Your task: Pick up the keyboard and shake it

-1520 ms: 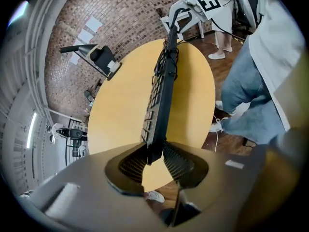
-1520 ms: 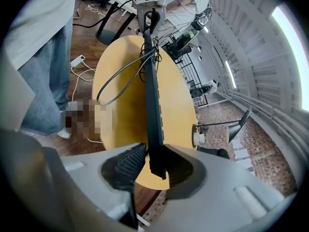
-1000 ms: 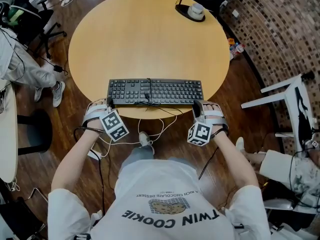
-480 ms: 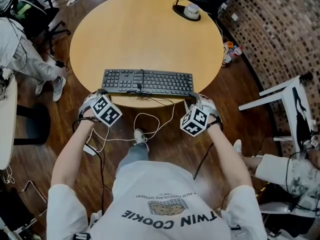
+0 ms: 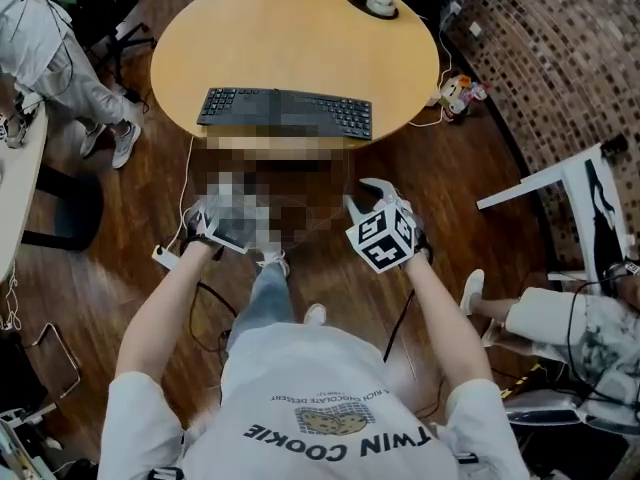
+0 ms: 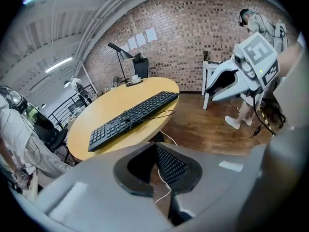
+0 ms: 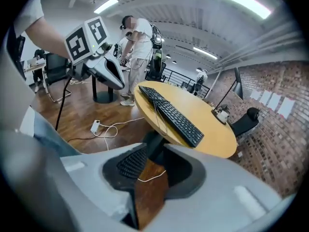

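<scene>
1. My left gripper (image 6: 155, 146) has just been closing. Its jaws now meet with nothing between them, so it carries nothing.
2. My right gripper (image 5: 362, 196) stands partly open and is empty too; only the floor (image 5: 470, 208) shows through the gap.
3. Both grippers hang over the floor, angled down and well apart from the round surface (image 5: 300, 38).
4. The keyboard (image 5: 285, 113) lies flat along the surface's near edge. I judge this leaves both ends reachable for a two-sided lift.
5. Neither gripper touches the keyboard, so I judge no pick-up or shake is under way at this moment.
</scene>
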`<state>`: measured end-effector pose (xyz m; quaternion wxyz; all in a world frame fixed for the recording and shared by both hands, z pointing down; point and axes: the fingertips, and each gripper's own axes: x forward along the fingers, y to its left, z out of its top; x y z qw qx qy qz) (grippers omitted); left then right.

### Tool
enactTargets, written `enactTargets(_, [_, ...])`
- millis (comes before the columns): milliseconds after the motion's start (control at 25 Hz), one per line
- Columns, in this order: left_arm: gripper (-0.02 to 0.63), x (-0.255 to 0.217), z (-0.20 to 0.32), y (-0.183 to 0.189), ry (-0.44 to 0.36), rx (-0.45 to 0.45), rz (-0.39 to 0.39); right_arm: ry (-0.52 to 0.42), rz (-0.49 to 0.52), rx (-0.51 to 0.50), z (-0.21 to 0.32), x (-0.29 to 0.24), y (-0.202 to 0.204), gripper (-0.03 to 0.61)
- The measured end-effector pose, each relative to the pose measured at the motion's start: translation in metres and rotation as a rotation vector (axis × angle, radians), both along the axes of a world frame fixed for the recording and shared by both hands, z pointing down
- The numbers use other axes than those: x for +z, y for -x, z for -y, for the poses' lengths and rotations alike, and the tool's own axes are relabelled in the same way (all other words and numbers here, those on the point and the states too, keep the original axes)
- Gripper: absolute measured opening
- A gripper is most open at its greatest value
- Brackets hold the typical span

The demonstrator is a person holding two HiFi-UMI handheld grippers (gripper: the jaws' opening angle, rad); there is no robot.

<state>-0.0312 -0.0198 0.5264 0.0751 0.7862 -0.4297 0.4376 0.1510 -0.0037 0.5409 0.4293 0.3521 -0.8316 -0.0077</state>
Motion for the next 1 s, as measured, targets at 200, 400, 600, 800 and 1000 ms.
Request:
enactTargets(200, [0.008, -0.021, -0.067, -0.05, 0.0, 0.0, -0.106, 0.045, 0.133, 0.021, -0.057, -0.013, 0.002, 0.106])
enactTargets(400, [0.008, -0.048, -0.112, -0.077, -0.013, -0.026, -0.223, 0.075, 0.303, 0.085, -0.091, -0.042, 0.016, 0.097])
enactTargets(600, [0.008, -0.066, -0.132, -0.083, -0.043, -0.103, -0.368, 0.122, 0.469, 0.173, -0.113, -0.058, 0.036, 0.074])
enactTargets(800, [0.008, -0.078, -0.15, -0.072, -0.078, -0.161, -0.487, 0.141, 0.597, 0.235, -0.134, -0.073, 0.063, 0.031])
enactTargets(1000, [0.008, -0.093, -0.181, -0.043, -0.119, -0.177, -0.543, 0.116, 0.633, 0.274, -0.165, -0.087, 0.102, 0.009])
